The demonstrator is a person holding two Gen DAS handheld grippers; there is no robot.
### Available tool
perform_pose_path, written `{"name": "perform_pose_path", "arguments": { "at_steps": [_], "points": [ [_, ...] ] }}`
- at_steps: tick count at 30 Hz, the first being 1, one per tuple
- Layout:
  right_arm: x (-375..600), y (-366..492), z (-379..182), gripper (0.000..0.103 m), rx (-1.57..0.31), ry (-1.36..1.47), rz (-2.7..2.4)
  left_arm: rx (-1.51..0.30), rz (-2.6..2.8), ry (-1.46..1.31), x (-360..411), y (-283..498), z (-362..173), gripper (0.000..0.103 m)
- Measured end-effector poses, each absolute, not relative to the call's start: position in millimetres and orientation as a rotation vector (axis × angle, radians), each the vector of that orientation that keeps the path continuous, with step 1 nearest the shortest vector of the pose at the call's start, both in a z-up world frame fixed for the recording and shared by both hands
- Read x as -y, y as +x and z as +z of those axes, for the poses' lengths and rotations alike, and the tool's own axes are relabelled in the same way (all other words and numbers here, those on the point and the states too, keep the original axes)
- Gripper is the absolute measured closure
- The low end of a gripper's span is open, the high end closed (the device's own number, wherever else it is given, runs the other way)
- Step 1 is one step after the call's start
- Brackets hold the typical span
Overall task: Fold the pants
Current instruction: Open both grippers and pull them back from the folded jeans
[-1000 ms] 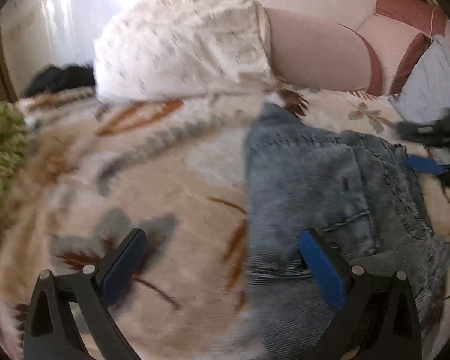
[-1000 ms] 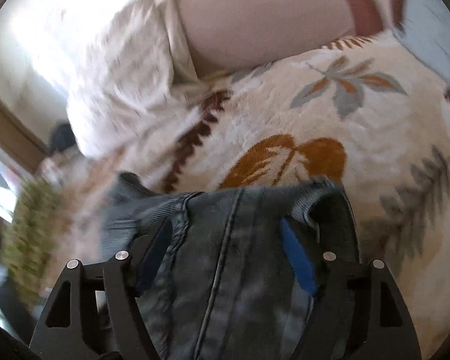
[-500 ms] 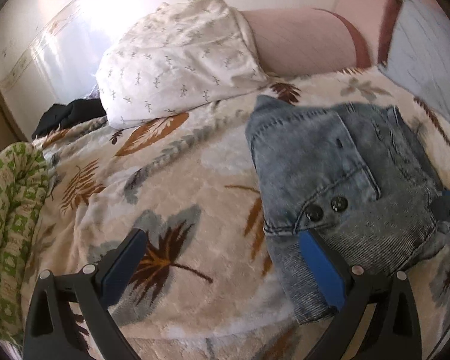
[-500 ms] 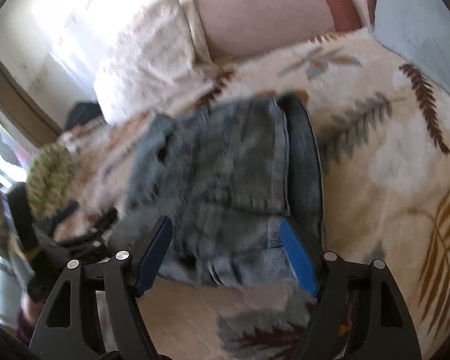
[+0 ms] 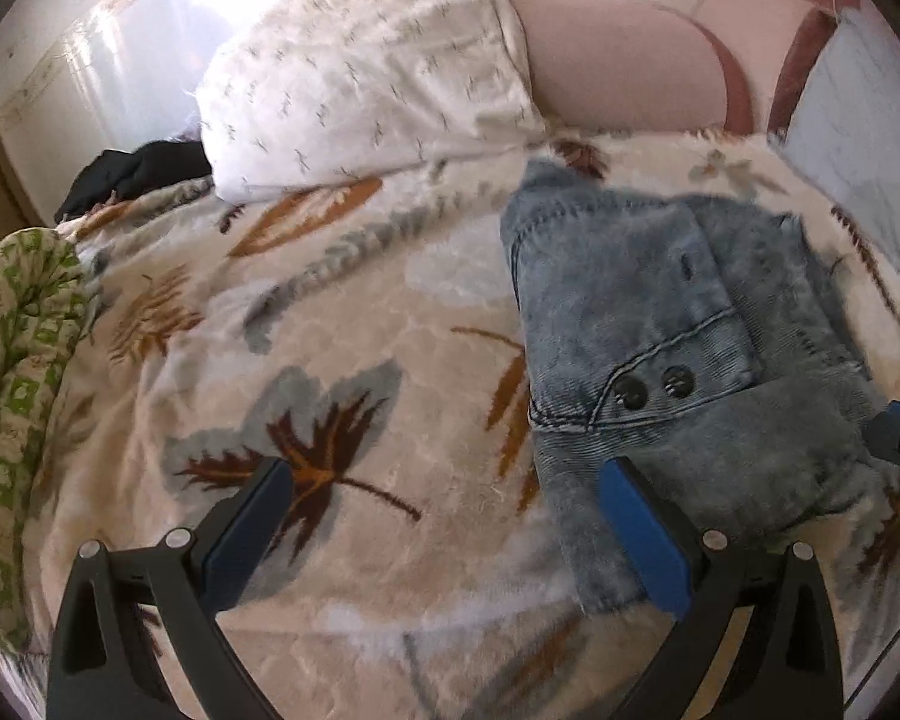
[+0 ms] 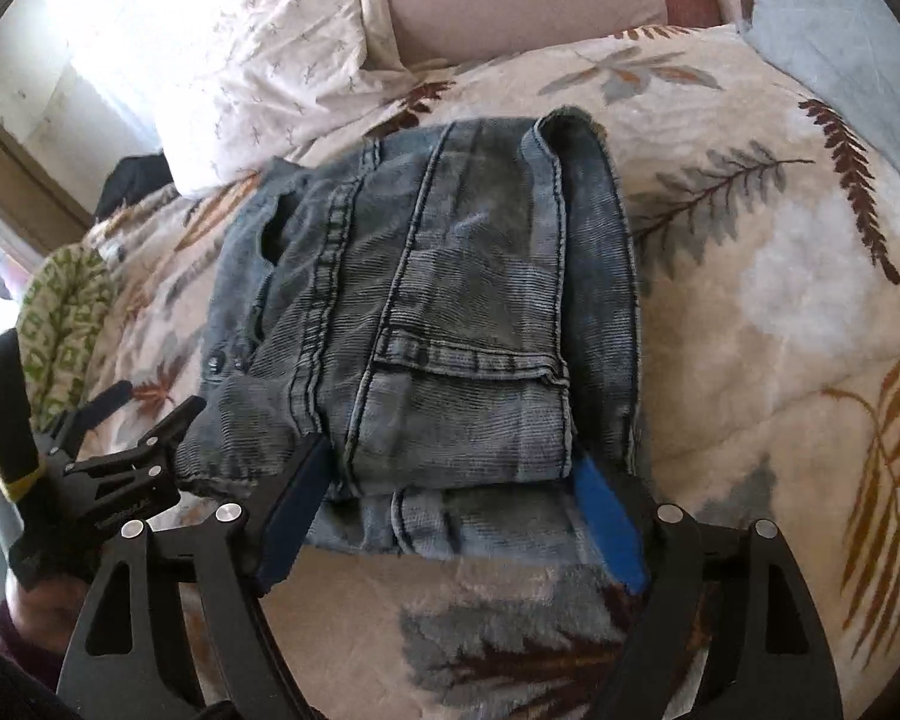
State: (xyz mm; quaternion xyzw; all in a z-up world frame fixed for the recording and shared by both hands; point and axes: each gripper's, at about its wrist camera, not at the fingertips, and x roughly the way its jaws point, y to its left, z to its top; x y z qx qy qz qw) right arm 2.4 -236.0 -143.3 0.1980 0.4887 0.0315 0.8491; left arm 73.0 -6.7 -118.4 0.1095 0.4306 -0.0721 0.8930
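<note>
The pants (image 6: 426,324) lie folded in a thick denim bundle on the bed's leaf-print blanket (image 6: 780,276). Both my jaws are spread, holding nothing — left gripper (image 5: 444,534) beside it, right gripper (image 6: 450,522) at its near edge. Heavy, floppy cloth — I'd pinch the stiff seamed edges.
</note>
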Motion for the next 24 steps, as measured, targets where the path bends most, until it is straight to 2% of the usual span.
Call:
{"name": "perform_pose_path", "arguments": {
  "at_steps": [2,7,12,24],
  "points": [
    [238.4,-8.2,-128.9,0.024,-1.002,0.406,0.065,-0.856,-0.145,0.196,1.1,64.3,-103.2,0.000],
    [234.9,-40.2,-78.0,0.024,-0.766,0.326,0.036,-0.720,-0.125,0.148,-5.9,34.5,-59.0,0.000],
    [221.4,-76.9,-50.1,0.023,-0.587,0.308,-0.002,-0.574,-0.101,0.187,-1.6,-6.5,-27.9,0.000],
    [197.0,-153.0,-38.5,0.017,-0.360,0.272,-0.039,-0.496,-0.111,0.125,-11.2,-40.9,-20.2,0.000]
  ]
}}
